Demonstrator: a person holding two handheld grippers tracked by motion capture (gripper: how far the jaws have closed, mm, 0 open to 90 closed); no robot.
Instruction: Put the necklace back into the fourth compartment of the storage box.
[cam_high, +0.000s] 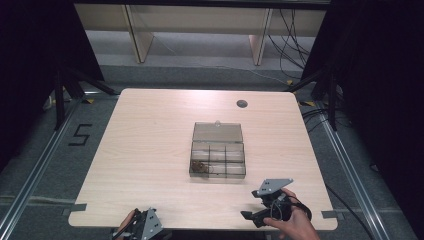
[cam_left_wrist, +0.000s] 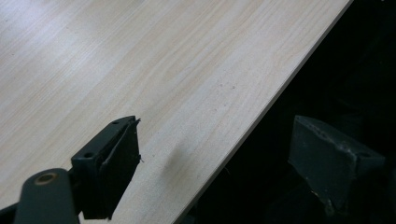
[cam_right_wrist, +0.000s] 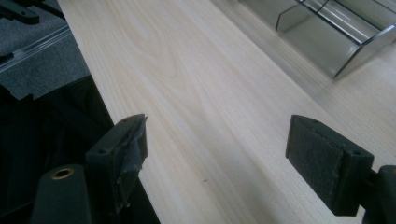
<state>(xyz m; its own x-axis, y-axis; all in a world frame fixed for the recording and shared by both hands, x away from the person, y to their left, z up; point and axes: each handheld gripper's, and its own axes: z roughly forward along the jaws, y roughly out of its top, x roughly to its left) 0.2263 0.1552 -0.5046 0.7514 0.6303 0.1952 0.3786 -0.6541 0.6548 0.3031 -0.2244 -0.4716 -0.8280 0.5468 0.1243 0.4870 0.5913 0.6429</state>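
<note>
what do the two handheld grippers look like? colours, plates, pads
Both are black two-jaw units. The right gripper carries a grey three-cornered plate with small holes on top; the left gripper has a similar grey plate. In the gripper views each jaw is a dark block with screw holes, faced with a worn black pad, and a brass-coloured bushing shows on the arm below. No sleeves show.
</note>
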